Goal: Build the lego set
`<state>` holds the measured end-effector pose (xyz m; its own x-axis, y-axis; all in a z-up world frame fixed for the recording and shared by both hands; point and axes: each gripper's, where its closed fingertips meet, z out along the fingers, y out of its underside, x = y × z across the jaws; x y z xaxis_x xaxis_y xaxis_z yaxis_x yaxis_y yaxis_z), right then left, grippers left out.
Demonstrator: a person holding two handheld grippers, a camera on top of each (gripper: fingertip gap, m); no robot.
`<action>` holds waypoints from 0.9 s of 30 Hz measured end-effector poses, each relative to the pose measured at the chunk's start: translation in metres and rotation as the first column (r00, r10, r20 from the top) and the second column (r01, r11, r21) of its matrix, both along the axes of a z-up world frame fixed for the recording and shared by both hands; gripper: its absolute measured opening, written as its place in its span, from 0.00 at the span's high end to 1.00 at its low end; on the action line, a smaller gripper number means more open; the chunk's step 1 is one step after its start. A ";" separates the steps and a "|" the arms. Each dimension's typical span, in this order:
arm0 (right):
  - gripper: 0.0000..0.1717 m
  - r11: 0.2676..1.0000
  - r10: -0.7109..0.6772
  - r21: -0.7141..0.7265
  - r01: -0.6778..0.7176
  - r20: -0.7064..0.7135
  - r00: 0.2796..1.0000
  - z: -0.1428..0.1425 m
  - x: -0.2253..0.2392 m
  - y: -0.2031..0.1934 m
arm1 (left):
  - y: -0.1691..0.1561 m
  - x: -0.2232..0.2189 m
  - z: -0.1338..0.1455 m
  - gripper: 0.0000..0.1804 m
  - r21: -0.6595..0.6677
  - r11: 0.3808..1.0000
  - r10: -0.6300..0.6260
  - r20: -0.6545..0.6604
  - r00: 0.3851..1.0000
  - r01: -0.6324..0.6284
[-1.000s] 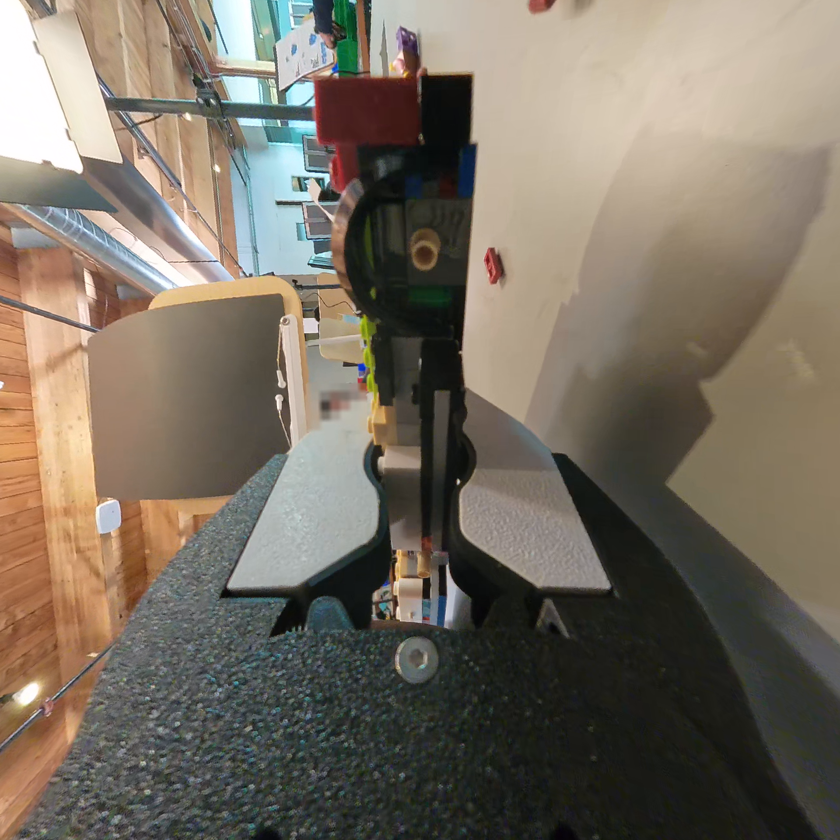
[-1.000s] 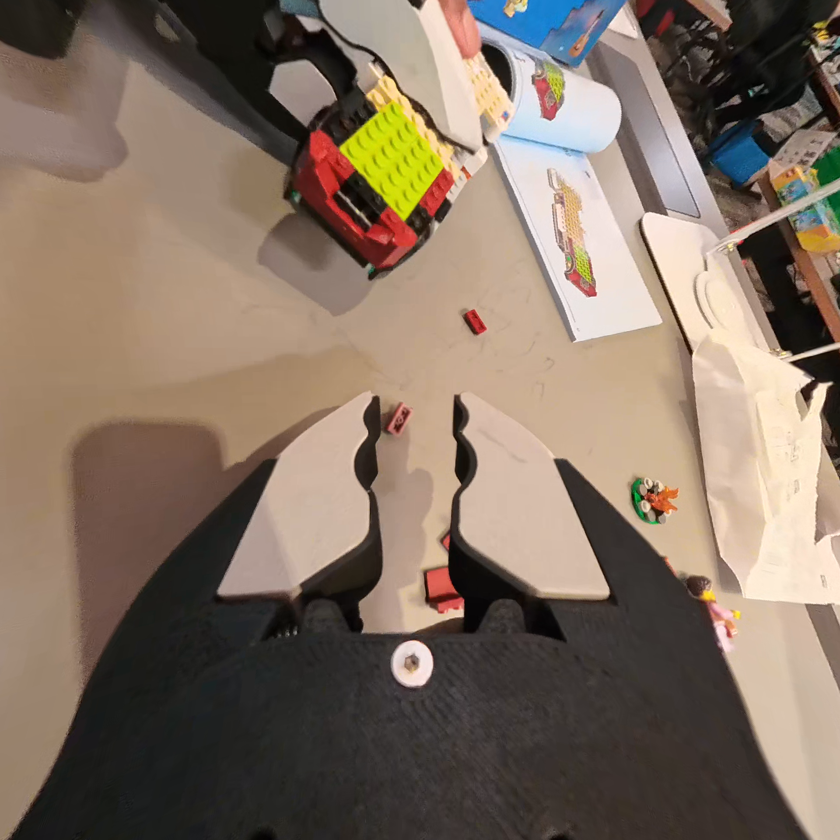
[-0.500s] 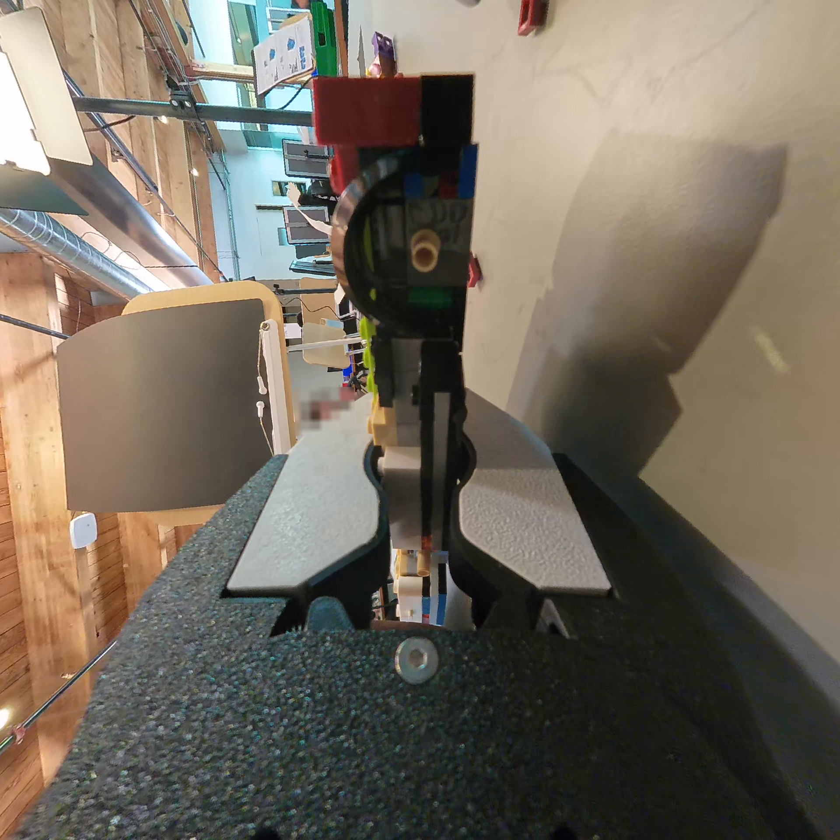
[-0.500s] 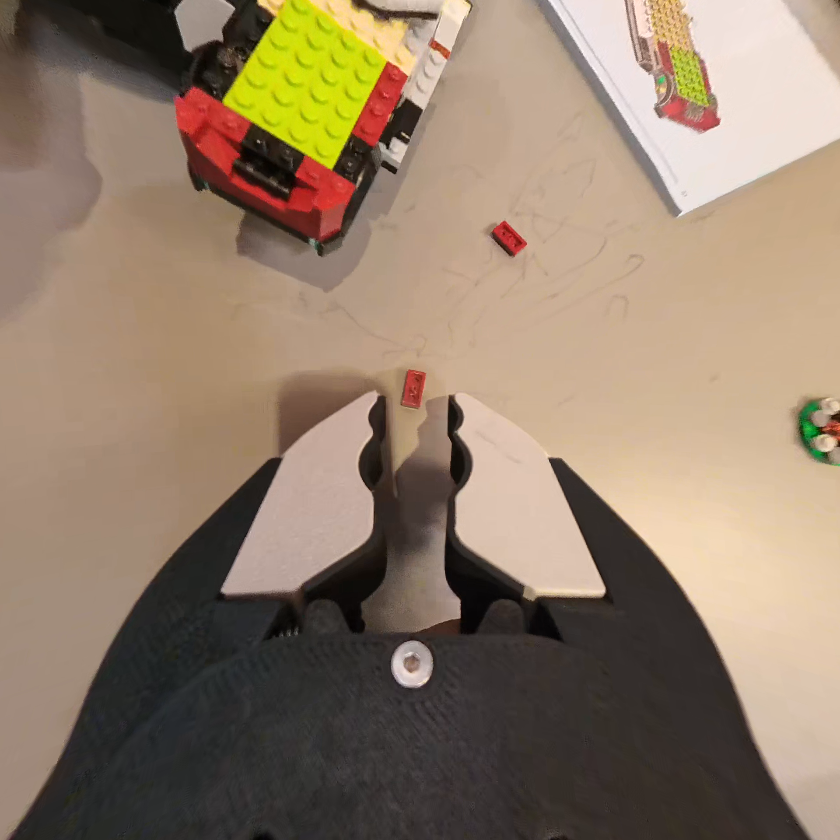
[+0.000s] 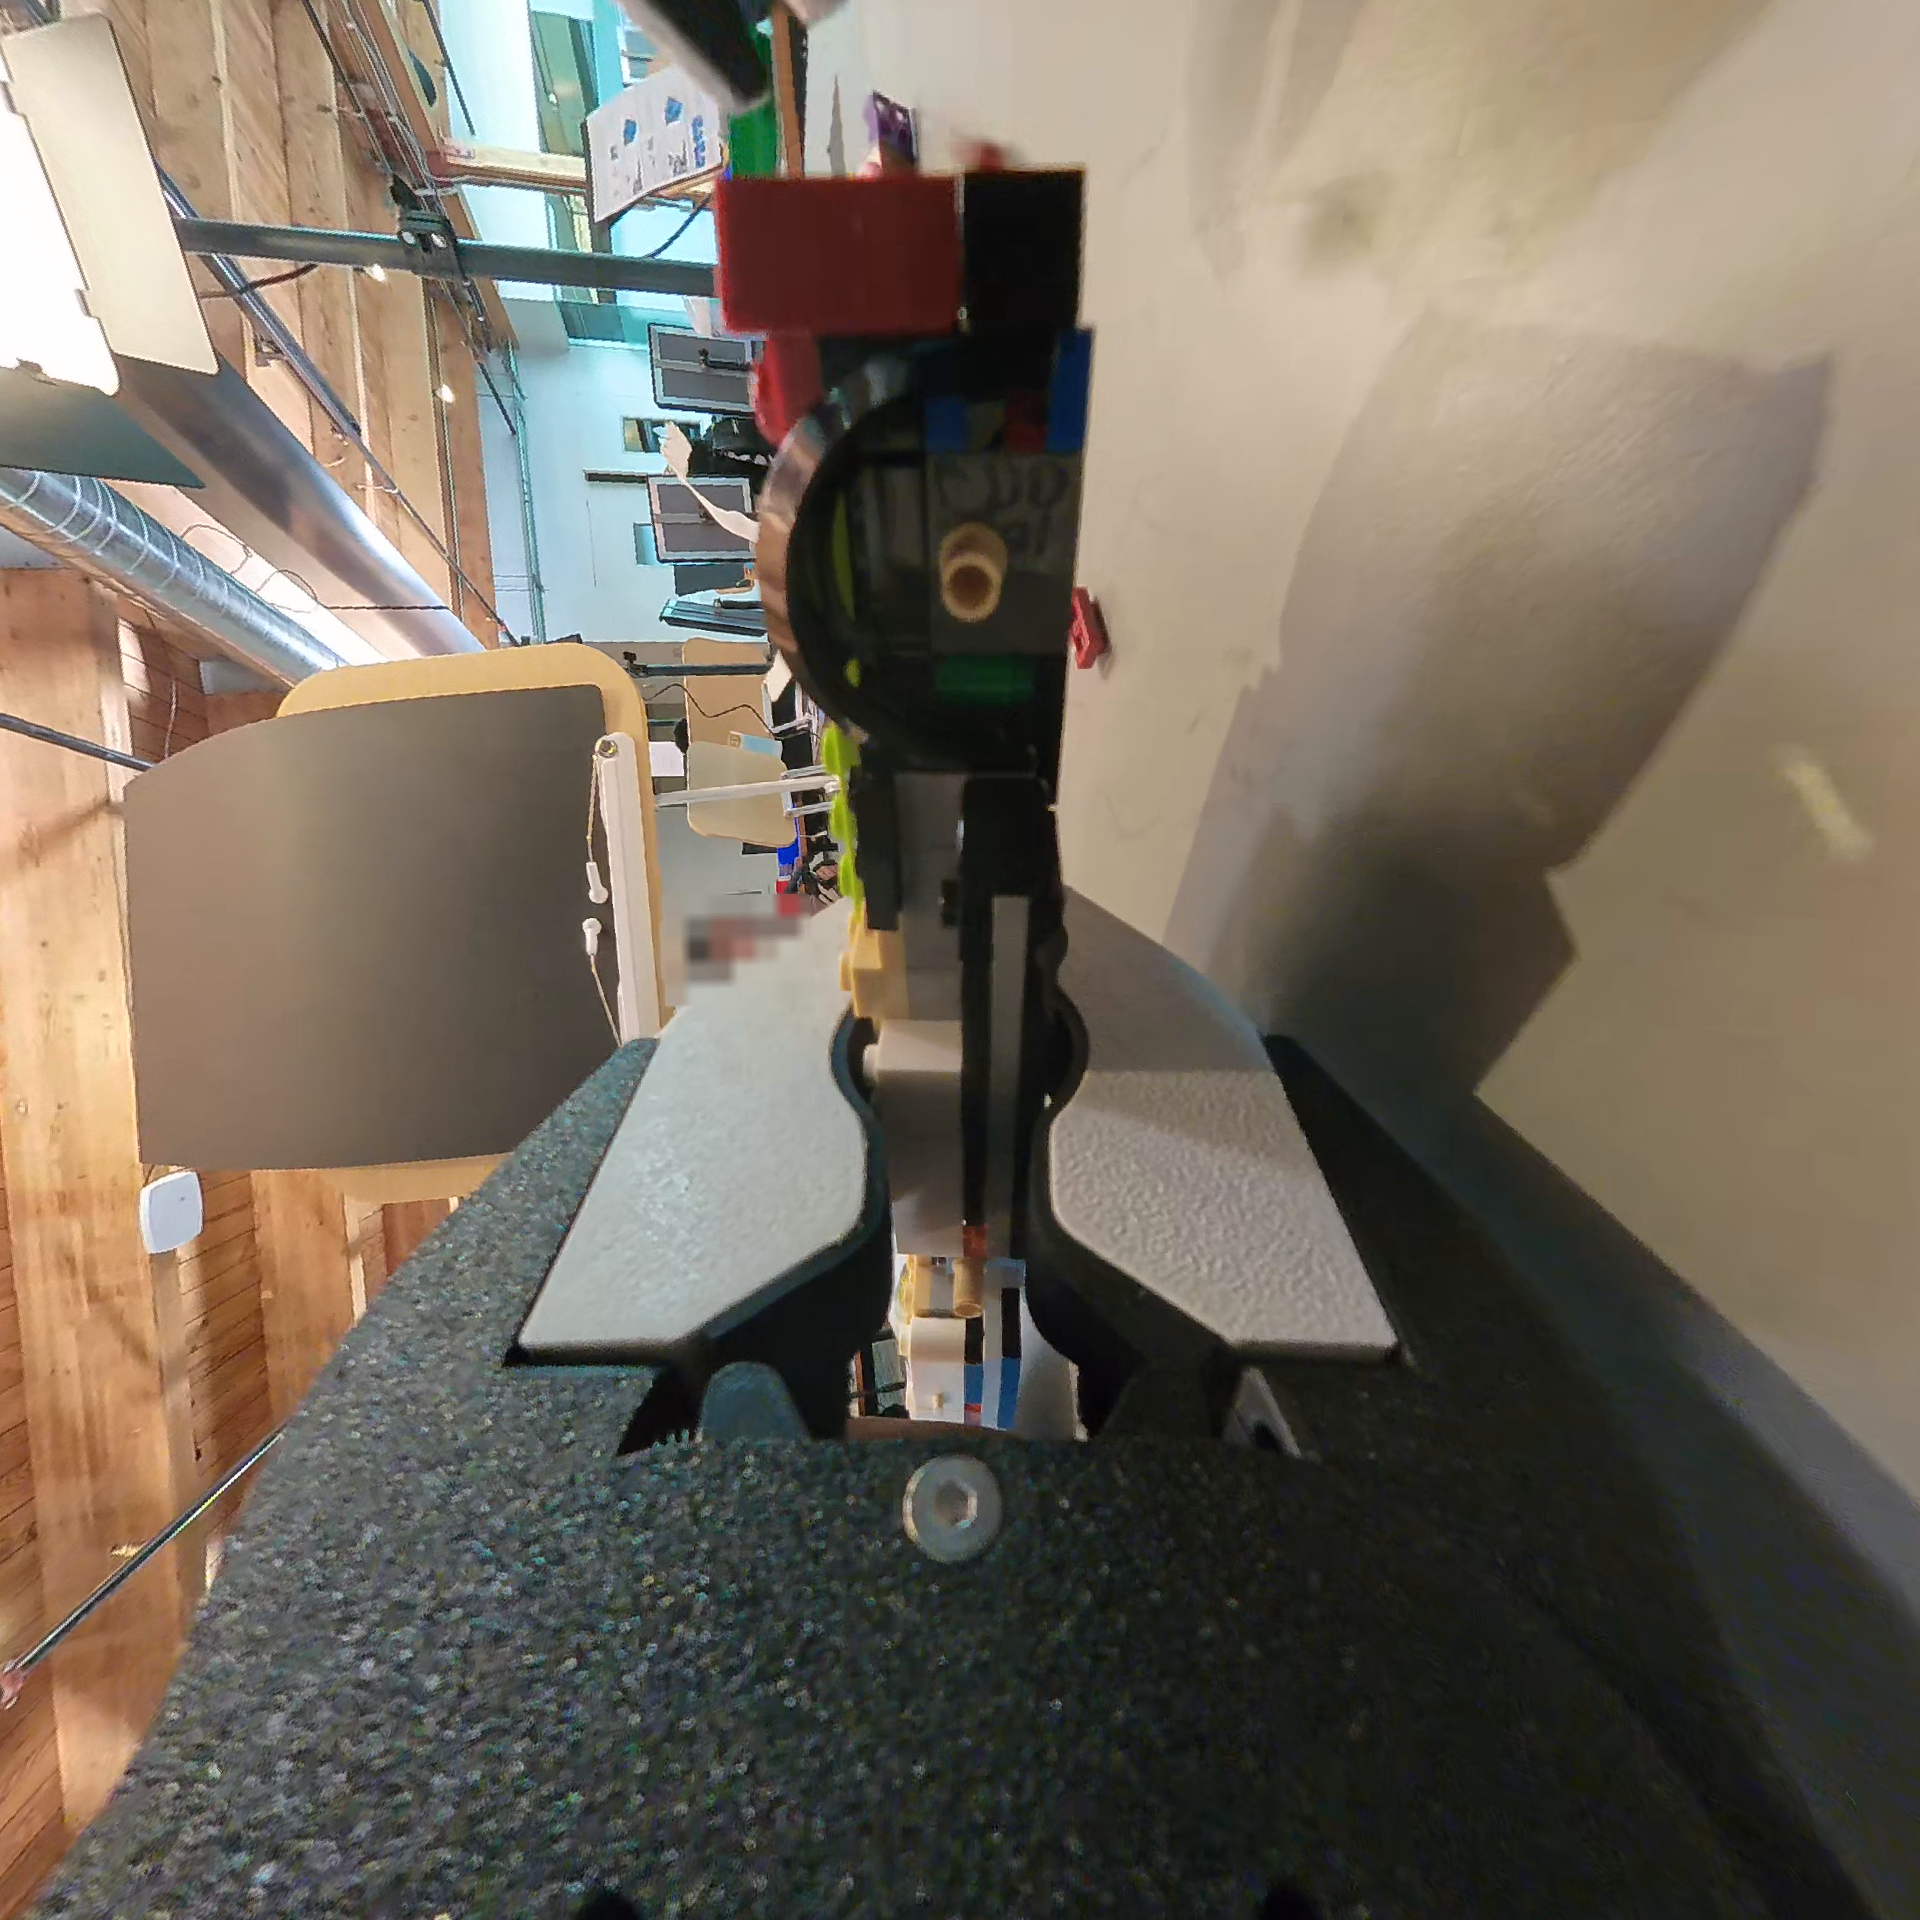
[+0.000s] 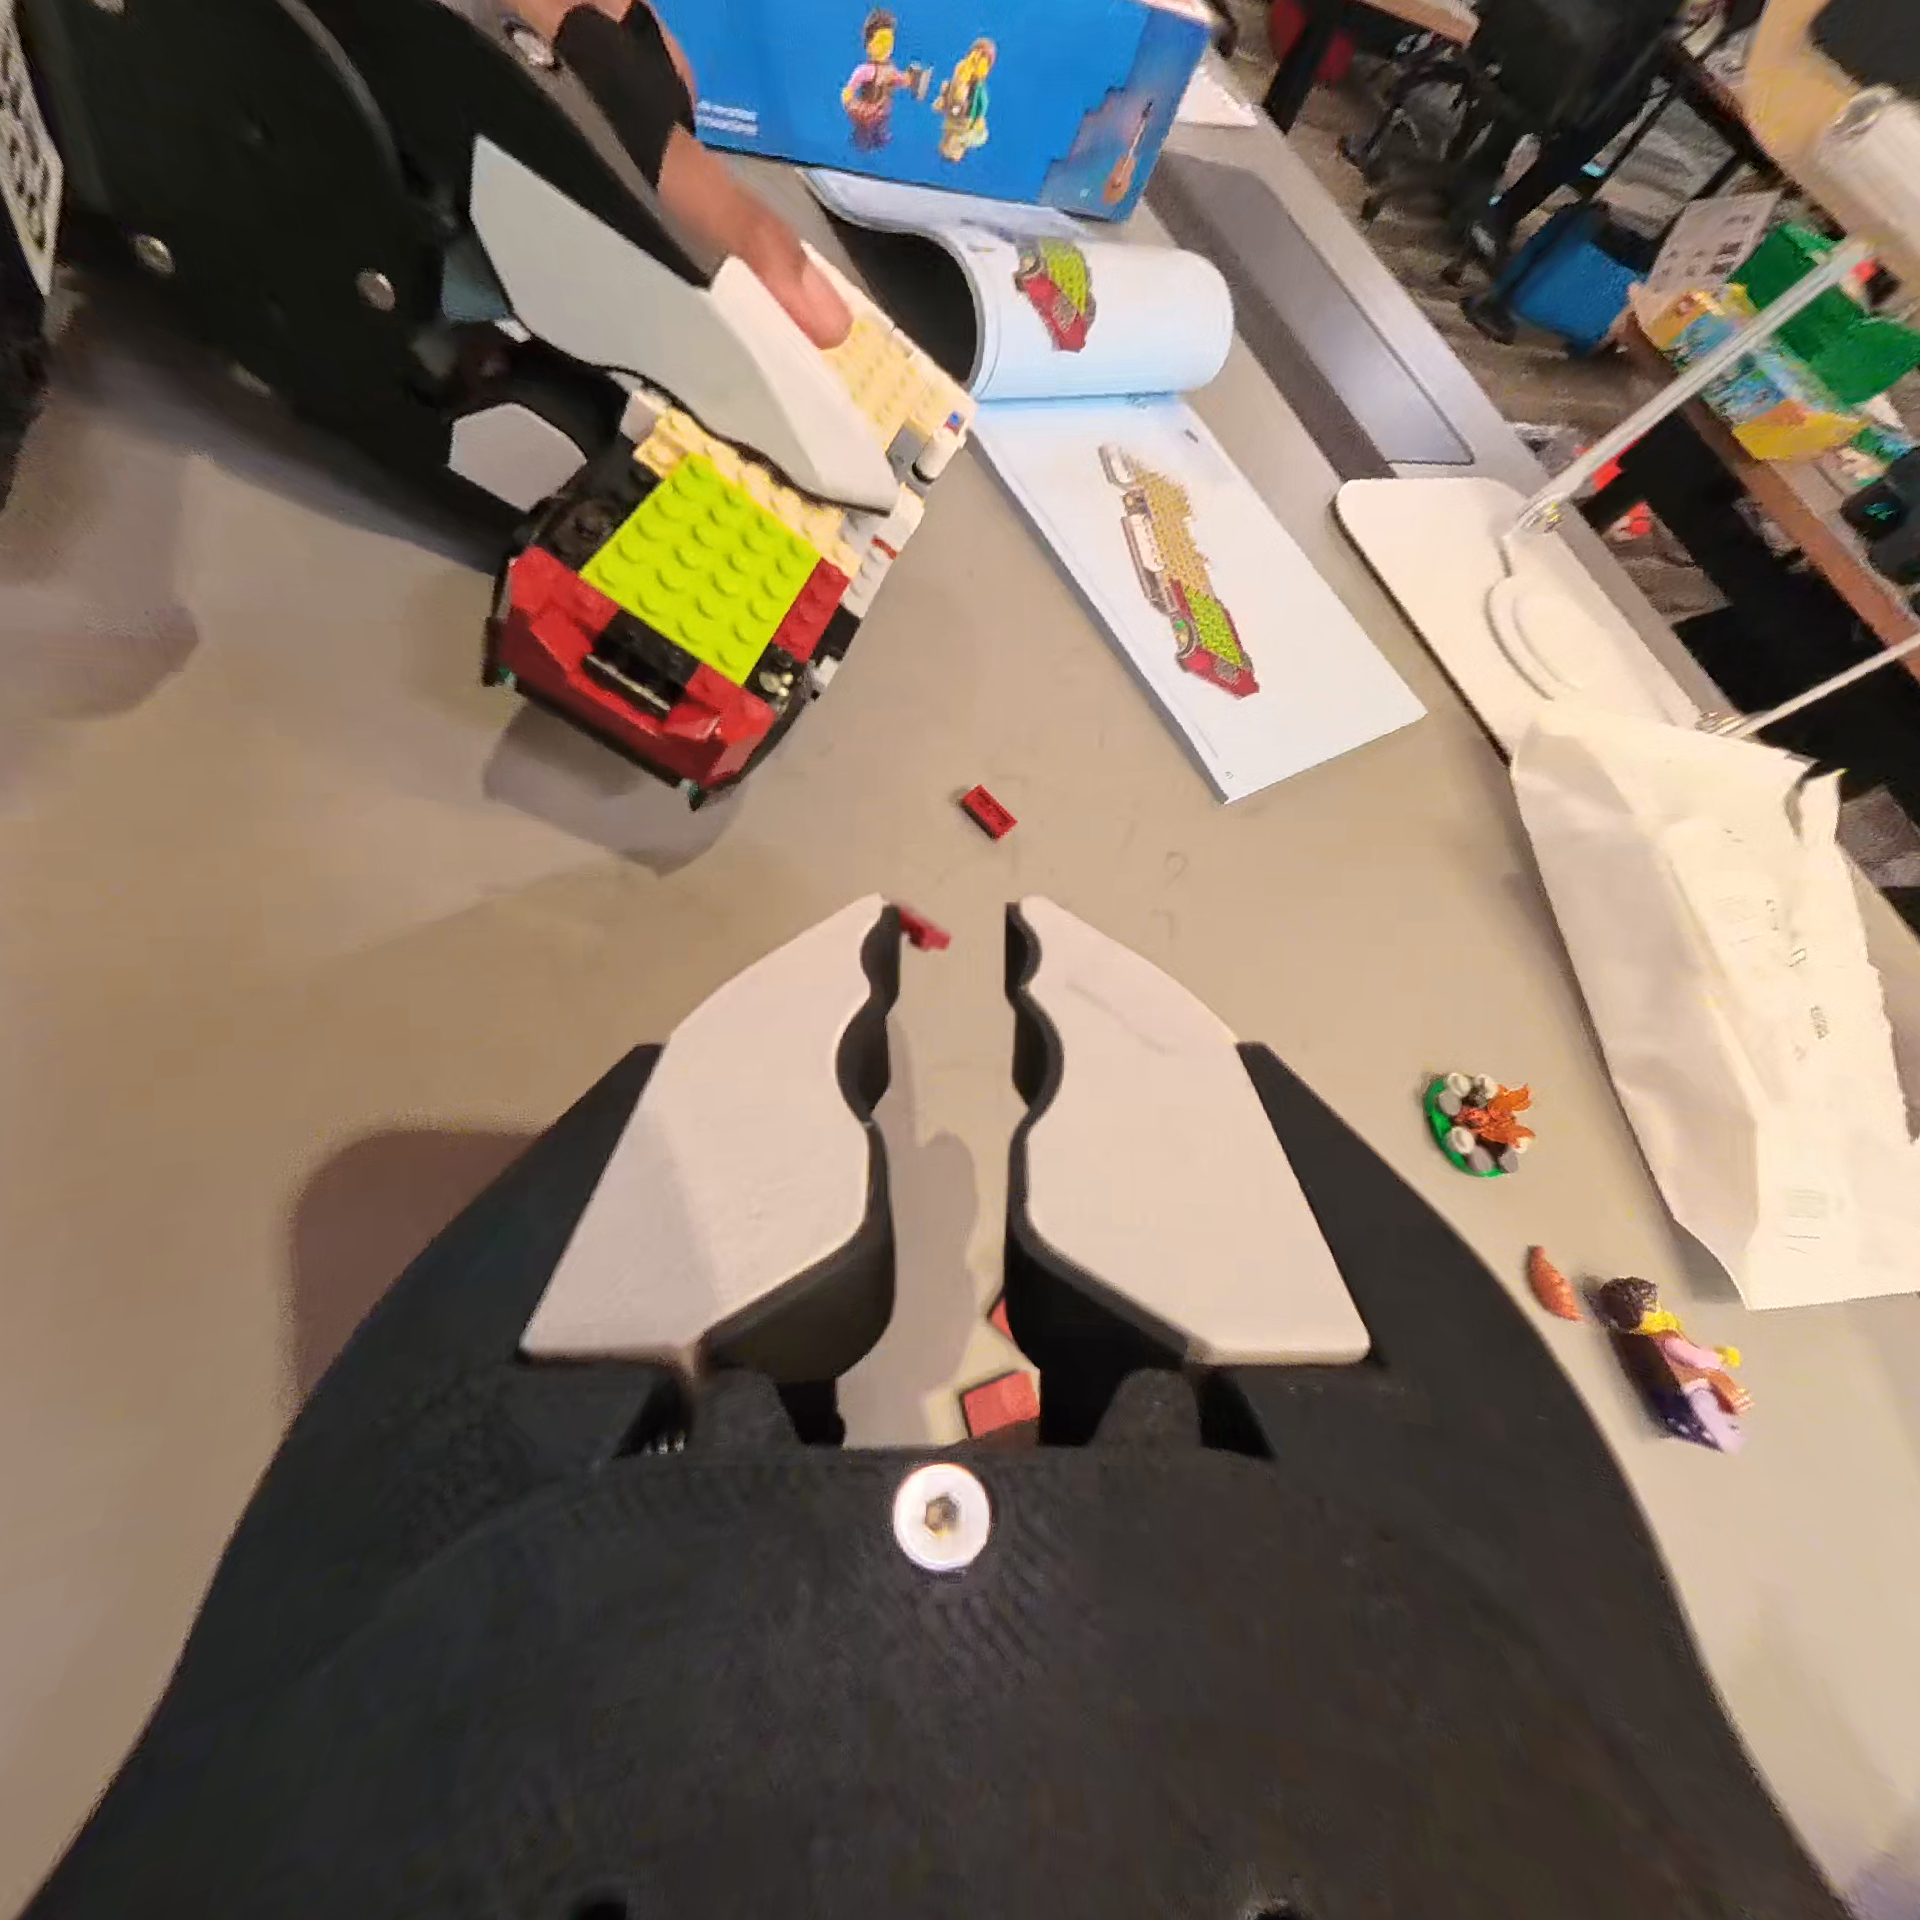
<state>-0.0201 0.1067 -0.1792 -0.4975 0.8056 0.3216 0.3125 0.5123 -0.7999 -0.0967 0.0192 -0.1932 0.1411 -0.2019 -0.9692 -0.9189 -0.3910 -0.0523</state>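
My left gripper (image 5: 961, 997) is turned on its side and shut on a brick-built vehicle (image 5: 935, 582) of red, black, lime and tan bricks, held against the grey table (image 5: 1455, 312). The right wrist view shows the same gripper (image 6: 727, 353) clamped on the vehicle's (image 6: 686, 613) tan rear. My right gripper (image 6: 951, 920) hovers low over the table (image 6: 260, 935) with its jaws apart. A small red plate (image 6: 922, 928) sits between the tips, against the left fingertip (image 6: 831, 935), with a gap to the right one. It is not clamped.
A second small red plate (image 6: 987, 811) lies just ahead. An open instruction booklet (image 6: 1195, 582) and a blue box (image 6: 935, 94) lie behind. To the right are a white paper bag (image 6: 1714, 987), a campfire piece (image 6: 1475, 1127) and a minifigure (image 6: 1673, 1361). Red bricks (image 6: 1003, 1403) lie under my right gripper.
My right gripper's jaws have narrowed around the small red plate, which now lies against the left fingertip, and the gripper has tilted back up. The left gripper keeps its hold on the vehicle.
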 end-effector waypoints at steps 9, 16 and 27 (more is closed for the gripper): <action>0.88 0.996 -0.069 0.066 0.061 0.127 0.989 -0.030 0.003 0.023 | 0.000 -0.001 -0.004 0.86 -0.014 1.000 0.003 0.011 1.000 -0.003; 0.88 0.981 -0.189 0.084 0.175 0.208 0.960 -0.043 -0.006 0.045 | 0.001 0.002 -0.004 0.86 -0.016 1.000 -0.001 0.012 1.000 0.002; 0.96 0.985 -0.173 0.078 0.156 0.321 0.931 -0.061 -0.022 0.060 | 0.003 0.001 -0.001 0.86 -0.004 1.000 0.008 -0.059 0.998 -0.008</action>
